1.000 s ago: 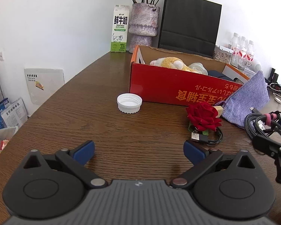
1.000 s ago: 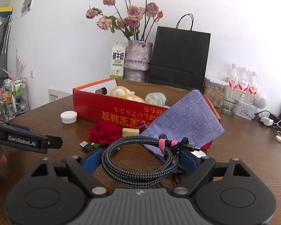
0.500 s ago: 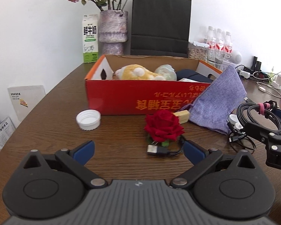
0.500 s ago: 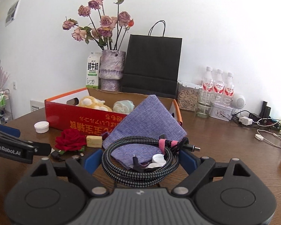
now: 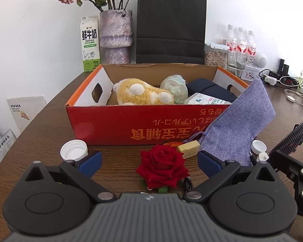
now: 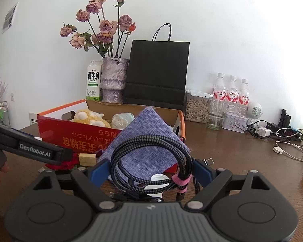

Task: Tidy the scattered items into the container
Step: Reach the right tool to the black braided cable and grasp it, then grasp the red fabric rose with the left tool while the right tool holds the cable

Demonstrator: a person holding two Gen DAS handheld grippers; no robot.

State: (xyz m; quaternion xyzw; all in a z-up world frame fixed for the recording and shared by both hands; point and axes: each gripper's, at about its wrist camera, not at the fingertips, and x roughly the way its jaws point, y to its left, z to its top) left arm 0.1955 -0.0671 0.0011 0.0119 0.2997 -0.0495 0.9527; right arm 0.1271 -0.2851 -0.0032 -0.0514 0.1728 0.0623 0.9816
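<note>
The open red cardboard box (image 5: 131, 125) holds a yellow plush toy (image 5: 143, 92), a wrapped ball and dark items. On the table in front of it lies a red rose (image 5: 161, 167), between the wide-apart blue pads of my left gripper (image 5: 150, 162), which is open and not touching it. A purple fabric pouch (image 5: 242, 125) leans on the box's right corner. My right gripper (image 6: 150, 171) is shut on a coiled black braided cable (image 6: 151, 141) with a pink strap, held off the table with the coil tilted up. That cable (image 5: 295, 137) also shows at the left wrist view's right edge.
A large white cap (image 5: 73, 150) lies left of the rose, a yellow block (image 5: 188, 148) just behind it, small white caps (image 5: 258, 147) by the pouch. Behind the box stand a milk carton (image 5: 89, 44), a vase (image 5: 116, 36), a black bag (image 5: 170, 26) and bottles (image 6: 231, 90). Chargers and wires (image 6: 288, 145) lie at the right.
My left gripper has moved right and forward, so the rose now sits between its fingers and the box looks nearer. The right gripper has shifted with the cable, whose coil has tipped upright.
</note>
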